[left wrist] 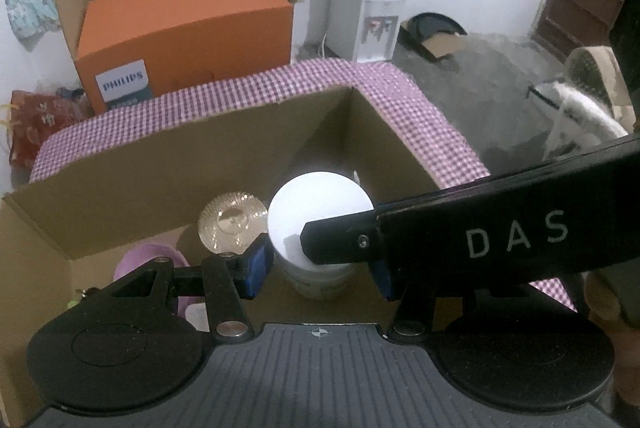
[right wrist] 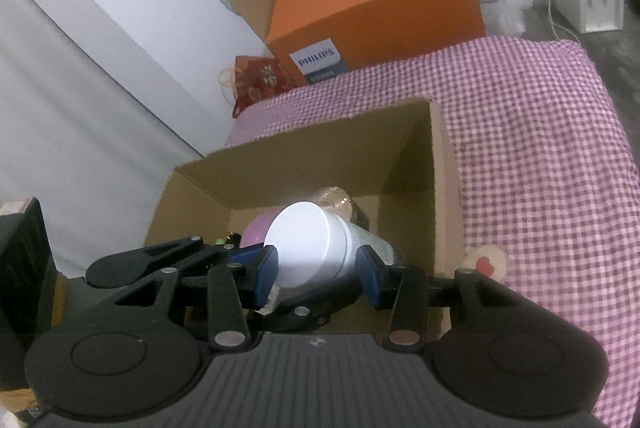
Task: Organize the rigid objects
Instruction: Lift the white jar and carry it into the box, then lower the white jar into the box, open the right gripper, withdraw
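A white-lidded jar (left wrist: 318, 216) stands in an open cardboard box (left wrist: 168, 163) on the purple checked cloth. My left gripper (left wrist: 320, 268) is open, its blue pads either side of the jar's body, apart from it. My right gripper (right wrist: 316, 272) has its blue pads against both sides of the same jar (right wrist: 308, 244), just below the white lid; its black arm crosses the left wrist view (left wrist: 500, 236). A clear glass ribbed lid (left wrist: 233, 220) and a pink round object (left wrist: 148, 260) lie in the box beside the jar.
An orange Philips box (left wrist: 184, 31) stands beyond the table inside a bigger open carton. A red patterned bag (right wrist: 260, 79) sits by the wall. A water dispenser (left wrist: 372, 23) is at the back. A small round item (right wrist: 486, 262) lies on the cloth right of the box.
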Demonstrator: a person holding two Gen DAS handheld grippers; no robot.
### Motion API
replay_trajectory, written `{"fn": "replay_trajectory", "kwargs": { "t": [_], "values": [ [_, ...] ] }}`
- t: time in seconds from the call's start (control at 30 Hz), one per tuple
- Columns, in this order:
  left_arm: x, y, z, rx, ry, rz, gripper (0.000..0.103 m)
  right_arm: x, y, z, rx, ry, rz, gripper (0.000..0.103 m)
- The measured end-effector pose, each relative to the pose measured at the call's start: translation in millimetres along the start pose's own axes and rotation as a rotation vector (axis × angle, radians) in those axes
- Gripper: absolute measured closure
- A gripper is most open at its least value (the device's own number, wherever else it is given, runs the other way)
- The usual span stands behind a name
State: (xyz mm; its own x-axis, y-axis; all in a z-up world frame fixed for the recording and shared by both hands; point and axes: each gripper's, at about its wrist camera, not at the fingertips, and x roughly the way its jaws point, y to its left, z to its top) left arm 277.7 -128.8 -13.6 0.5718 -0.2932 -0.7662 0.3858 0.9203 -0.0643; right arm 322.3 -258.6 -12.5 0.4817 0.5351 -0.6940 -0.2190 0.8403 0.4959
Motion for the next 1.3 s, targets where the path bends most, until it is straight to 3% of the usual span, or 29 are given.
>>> {"fn": "replay_trajectory", "kwargs": {
  "t": [0.17,0.33,0.67,0.77,0.9,1.13,1.3],
  "values": [
    [5,-1,-3,-0.003,0.04,-0.009,0.051,3,-4,-1,-0.003,0.009,-0.01,0.055],
    [-3,-5,-2,0.019,0.019,-0.004,0.046,-3,-3,-2,0.006,0.004,-0.018,0.053],
    [-59,-6,-6,-0.008,-0.086,0.005,0.021,-50,11,-13,0.02,-0.122,0.022,0.048],
    [-87,-6,-13,-0.026,-0.138,0.015,0.006,-73,22,-22,0.014,-0.183,0.035,0.043],
    [-120,-6,-25,-0.037,-0.2,0.044,0.0,-105,38,-40,-0.01,-0.27,0.029,0.031],
    [-159,-3,-54,-0.072,-0.251,0.158,0.0,-152,59,-81,-0.019,-0.399,-0.013,0.004],
    [-171,1,-76,-0.081,-0.245,0.228,0.0,-176,76,-114,-0.069,-0.451,-0.079,0.0]
  ]
}}
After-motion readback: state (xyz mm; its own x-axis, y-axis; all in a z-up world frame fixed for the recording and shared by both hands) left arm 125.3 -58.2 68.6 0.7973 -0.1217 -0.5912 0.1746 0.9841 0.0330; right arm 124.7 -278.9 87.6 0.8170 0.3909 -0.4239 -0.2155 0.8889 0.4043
